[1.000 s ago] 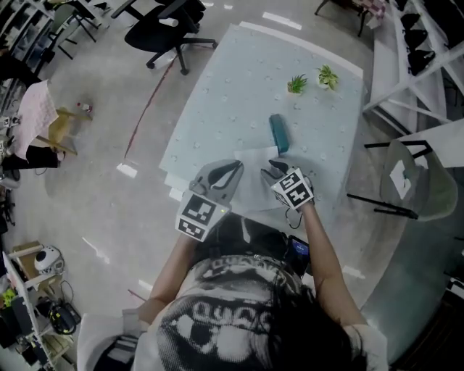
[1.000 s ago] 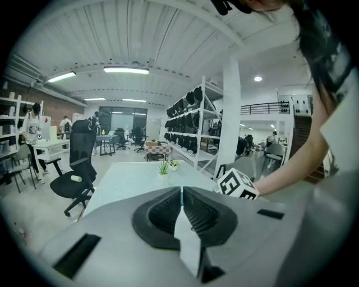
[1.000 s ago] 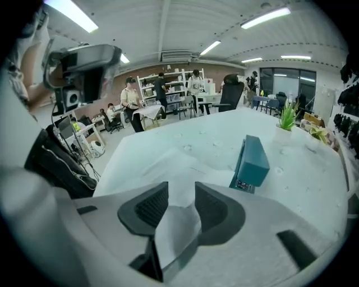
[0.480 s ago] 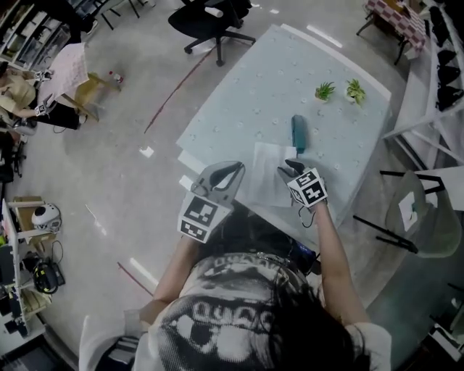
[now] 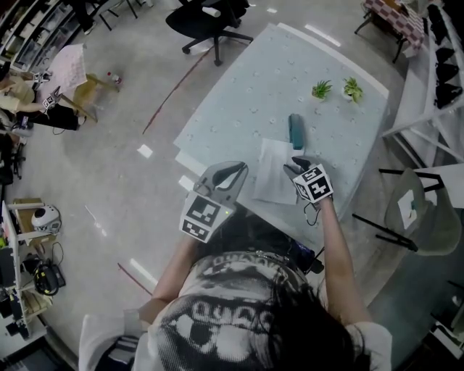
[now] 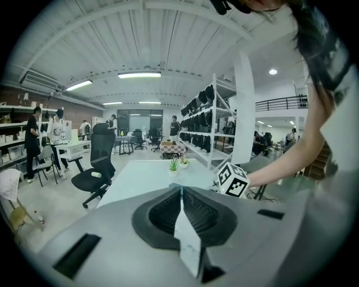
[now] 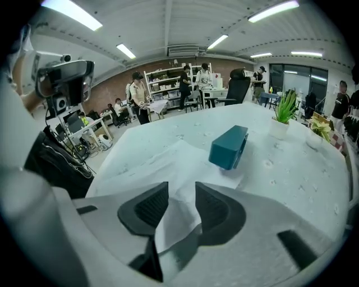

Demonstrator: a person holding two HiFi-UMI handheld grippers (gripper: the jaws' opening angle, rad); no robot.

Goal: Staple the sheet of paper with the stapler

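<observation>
A white sheet of paper (image 5: 273,172) lies near the front edge of the pale table (image 5: 246,101). Just beyond the sheet is the teal stapler (image 5: 296,131), lying flat. My right gripper (image 5: 298,166) hovers over the sheet's right edge, a little short of the stapler (image 7: 229,147). Its jaws are open and have just been opening. The paper (image 7: 162,162) shows in the gap below them with no pad pressing on it. My left gripper (image 5: 233,169) is shut and empty at the table's near-left edge, left of the sheet. The right gripper's marker cube (image 6: 231,180) shows in the left gripper view.
Two small potted plants (image 5: 320,89) (image 5: 352,88) stand at the table's far end. A black office chair (image 5: 210,22) is beyond the table, white shelving (image 5: 435,65) and a grey chair (image 5: 420,192) to the right. People stand far off in the room.
My right gripper has shifted a little to the right along the sheet's edge, toward the stapler. The left gripper has stayed near the table's near-left edge.
</observation>
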